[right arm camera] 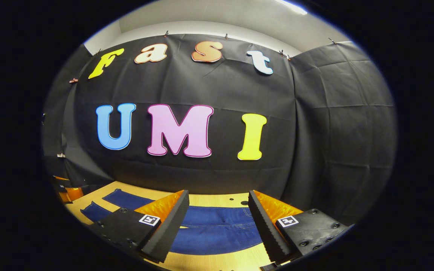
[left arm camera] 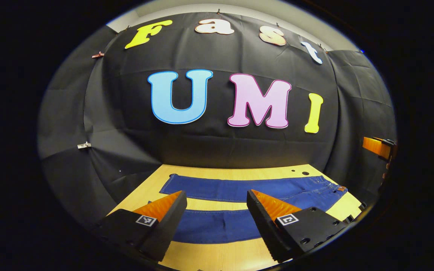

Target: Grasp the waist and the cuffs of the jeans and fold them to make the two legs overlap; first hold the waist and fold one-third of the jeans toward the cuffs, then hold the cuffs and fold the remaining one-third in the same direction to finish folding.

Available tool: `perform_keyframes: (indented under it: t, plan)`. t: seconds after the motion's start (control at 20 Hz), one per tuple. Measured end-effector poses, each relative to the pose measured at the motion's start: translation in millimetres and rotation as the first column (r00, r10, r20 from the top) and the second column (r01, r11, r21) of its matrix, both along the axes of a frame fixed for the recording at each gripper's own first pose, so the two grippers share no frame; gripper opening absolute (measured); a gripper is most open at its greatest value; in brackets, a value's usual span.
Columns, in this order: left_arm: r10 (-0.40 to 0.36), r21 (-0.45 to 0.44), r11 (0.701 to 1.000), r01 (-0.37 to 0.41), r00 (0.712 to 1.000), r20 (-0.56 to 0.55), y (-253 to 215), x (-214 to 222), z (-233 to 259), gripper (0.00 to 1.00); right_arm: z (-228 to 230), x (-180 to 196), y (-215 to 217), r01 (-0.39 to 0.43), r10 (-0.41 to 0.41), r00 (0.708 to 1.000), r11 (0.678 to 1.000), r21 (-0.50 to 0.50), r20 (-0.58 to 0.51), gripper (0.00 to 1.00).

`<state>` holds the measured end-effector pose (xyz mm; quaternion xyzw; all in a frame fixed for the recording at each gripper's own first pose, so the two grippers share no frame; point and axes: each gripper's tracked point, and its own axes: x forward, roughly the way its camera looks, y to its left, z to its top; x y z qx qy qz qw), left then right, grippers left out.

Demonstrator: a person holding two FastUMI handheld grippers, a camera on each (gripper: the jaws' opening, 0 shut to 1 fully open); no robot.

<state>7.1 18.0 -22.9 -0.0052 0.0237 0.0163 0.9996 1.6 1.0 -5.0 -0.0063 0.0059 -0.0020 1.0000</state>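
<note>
In the left gripper view, my left gripper (left arm camera: 217, 197) hangs above the wooden table (left arm camera: 220, 254) with its jaws wide apart and nothing between them. The jeans (left arm camera: 239, 188) lie flat on the table ahead of and below the jaws, two blue legs spread apart with a strip of bare wood between them. The nearer leg runs across under the gap between the jaws; the farther leg lies beyond the fingertips. The waist sits off past the right-hand finger. At the far right edge I see part of the other gripper.

In the right gripper view, my right gripper (right arm camera: 219, 197) also has its jaws open, holding nothing. The jeans' waist end (right arm camera: 217, 229) lies directly under the gap between the jaws, and the legs stretch away past the left-hand finger, where the left gripper (right arm camera: 68, 194) shows dimly at the edge
</note>
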Motion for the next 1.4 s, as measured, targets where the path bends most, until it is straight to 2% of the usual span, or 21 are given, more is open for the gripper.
perform_keyframes:
  t: [0.05,0.2,0.25,0.3,0.35,0.5,0.6,0.7,0.8,0.95,1.05,1.1,1.25,1.3,1.35,1.4]
  plan:
    - [0.001,0.019,1.000,-0.001,1.000,0.000,3.0,0.2,-0.9,1.00,-0.5,0.1,0.8,-0.002,0.002,1.000,1.000,-0.001,0.001,0.94]
    - [0.040,0.119,0.992,-0.038,0.999,-0.020,31.2,5.3,-17.2,0.98,-1.6,1.1,0.9,-0.005,0.005,1.000,1.000,-0.007,0.006,0.94]
    - [0.058,0.154,0.987,-0.050,0.997,-0.044,44.8,7.0,-30.1,0.98,-3.7,3.0,0.5,-0.003,0.003,1.000,1.000,-0.011,-0.001,0.97]
    - [0.060,0.186,0.981,-0.045,0.995,-0.075,54.5,8.5,-42.8,0.98,-7.9,3.5,-1.0,0.000,0.000,1.000,1.000,-0.013,-0.012,0.99]
    - [0.053,0.224,0.974,-0.028,0.993,-0.108,64.7,9.4,-55.3,0.98,-11.6,4.2,-2.1,0.001,-0.001,1.000,1.000,-0.010,-0.025,0.97]
    - [0.042,0.375,0.926,0.040,0.977,-0.209,105.4,15.2,-92.0,0.98,-19.1,5.0,-4.2,-0.005,0.005,0.998,1.000,-0.006,-0.057,0.97]
    - [0.004,0.456,0.881,0.122,0.964,-0.265,127.0,19.0,-118.2,0.98,-22.0,7.3,-6.2,-0.012,0.010,0.998,0.999,-0.032,-0.061,0.97]
    - [0.007,0.555,0.807,0.200,0.937,-0.349,155.6,20.7,-146.6,0.98,-25.6,11.2,-8.8,-0.022,0.017,0.998,0.997,-0.074,-0.065,0.94]
    - [0.023,0.642,0.711,0.287,0.903,-0.429,183.1,22.6,-175.3,0.98,-31.5,15.0,-13.2,-0.029,0.022,0.997,0.995,-0.099,-0.071,0.97]
    - [0.020,0.677,0.576,0.458,0.820,-0.571,204.8,30.8,-217.3,0.98,-40.3,21.5,-26.4,-0.015,0.006,0.996,0.994,-0.110,-0.085,0.96]
    - [0.034,0.694,0.473,0.542,0.776,-0.629,221.3,32.7,-238.1,0.98,-41.7,23.0,-38.2,0.010,-0.019,0.997,0.991,-0.130,-0.071,0.97]
    - [0.044,0.697,0.431,0.573,0.758,-0.651,227.9,34.1,-246.2,0.98,-42.1,22.5,-42.5,0.020,-0.029,0.998,0.990,-0.142,-0.062,0.97]
    - [0.057,0.683,0.335,0.649,0.710,-0.702,238.7,35.3,-265.0,0.98,-58.6,20.7,-54.4,0.041,-0.057,0.994,0.986,-0.161,-0.094,0.94]
    - [0.059,0.685,0.304,0.662,0.704,-0.707,240.1,37.8,-268.2,0.98,-65.0,18.8,-58.4,0.046,-0.064,0.992,0.985,-0.166,-0.107,0.97]
    - [0.058,0.697,0.276,0.662,0.712,-0.700,242.1,47.3,-269.1,0.97,-71.2,17.9,-63.3,0.053,-0.075,0.990,0.983,-0.175,-0.119,0.94]
    - [0.065,0.702,0.272,0.659,0.715,-0.696,243.6,53.3,-268.9,0.94,-76.6,17.2,-68.0,0.061,-0.085,0.988,0.981,-0.184,-0.130,0.97]
